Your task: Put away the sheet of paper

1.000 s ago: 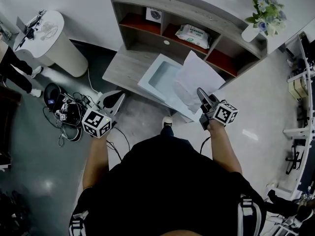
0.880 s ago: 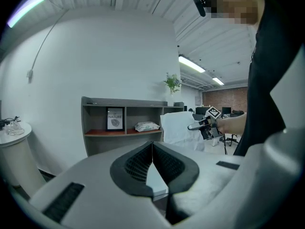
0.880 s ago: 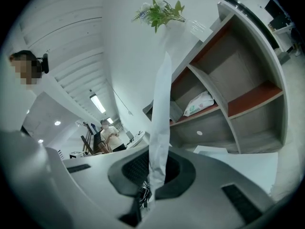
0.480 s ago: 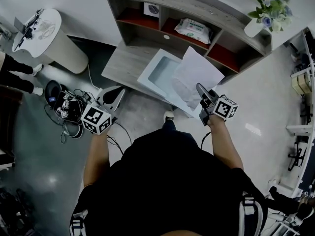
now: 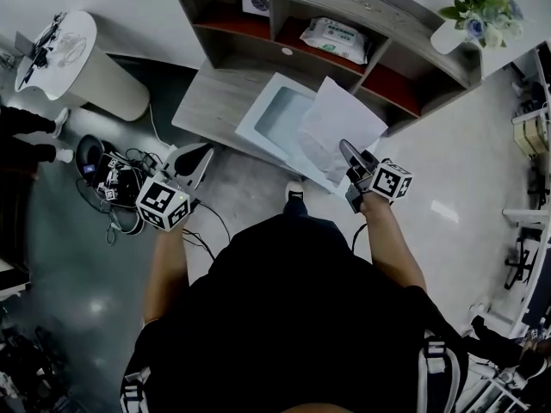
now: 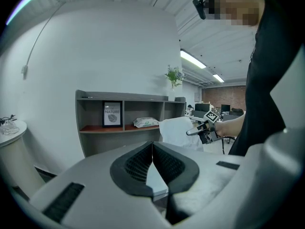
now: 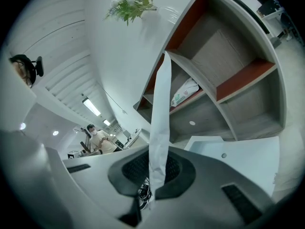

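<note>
left gripper (image 5: 194, 155) is hanging off the desk's (image 5: 215, 101) front-left corner, over the floor; its jaws are clenched together on nothing, going by the left gripper view; it is playing no part in this step;

open white box or drawer (image 5: 256, 106) is sitting at the desk's front edge, hollow facing up; cannot tell which of the two it is;

sheet of paper (image 5: 340, 127) is standing above the box's right half, overlapping its rim, not yet inside;

right gripper (image 5: 346, 149) is pinching the sheet's near edge, jaws clamped on it; the paper is rising edge-on between the pads in the right gripper view;

judgement: the step in hand is lowering the sheet into the hollow; doing it well is calling for swinging the sheet leftward until it is centring over the hollow, tipping it flatter, and leading with the far edge so it is sliding in rather than buckling on the rim; the sheet is looking creased and floppy, so going slowly; letting go only once most of it is lying inside
</note>
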`<action>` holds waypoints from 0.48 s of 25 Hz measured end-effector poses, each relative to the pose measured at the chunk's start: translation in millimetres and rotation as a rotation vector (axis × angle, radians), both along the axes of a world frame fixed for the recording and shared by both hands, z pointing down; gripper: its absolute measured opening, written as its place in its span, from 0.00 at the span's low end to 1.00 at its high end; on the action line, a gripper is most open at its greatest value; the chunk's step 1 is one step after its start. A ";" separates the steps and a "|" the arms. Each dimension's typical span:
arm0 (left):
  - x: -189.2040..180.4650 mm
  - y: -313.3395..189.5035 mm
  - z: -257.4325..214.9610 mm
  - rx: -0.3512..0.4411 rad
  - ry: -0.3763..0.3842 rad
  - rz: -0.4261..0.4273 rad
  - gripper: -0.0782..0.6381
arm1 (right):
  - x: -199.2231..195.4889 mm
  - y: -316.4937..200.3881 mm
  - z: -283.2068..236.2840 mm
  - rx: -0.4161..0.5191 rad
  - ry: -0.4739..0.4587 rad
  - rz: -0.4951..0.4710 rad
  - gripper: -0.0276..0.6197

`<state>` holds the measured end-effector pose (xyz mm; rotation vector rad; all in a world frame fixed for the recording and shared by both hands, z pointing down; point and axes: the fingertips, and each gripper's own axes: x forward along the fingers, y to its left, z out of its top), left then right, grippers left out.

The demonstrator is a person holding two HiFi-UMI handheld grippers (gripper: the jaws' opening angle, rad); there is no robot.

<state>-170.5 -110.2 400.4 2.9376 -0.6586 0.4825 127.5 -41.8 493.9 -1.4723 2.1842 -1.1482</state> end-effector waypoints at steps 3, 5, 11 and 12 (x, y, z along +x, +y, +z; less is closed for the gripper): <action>4.9 -4.4 6.8 -0.013 -0.006 0.005 0.14 | 3.4 -3.6 17.2 -0.036 -0.006 -0.006 0.07; 8.4 -7.4 13.0 -0.025 -0.013 0.009 0.14 | 7.7 -5.5 28.7 -0.058 -0.007 -0.004 0.06; 16.0 -15.4 28.7 -0.059 -0.029 0.021 0.14 | 15.9 -8.7 61.7 -0.123 -0.029 0.006 0.07; 17.9 -16.8 30.8 -0.063 -0.032 0.024 0.14 | 17.7 -9.4 66.6 -0.137 -0.029 0.010 0.07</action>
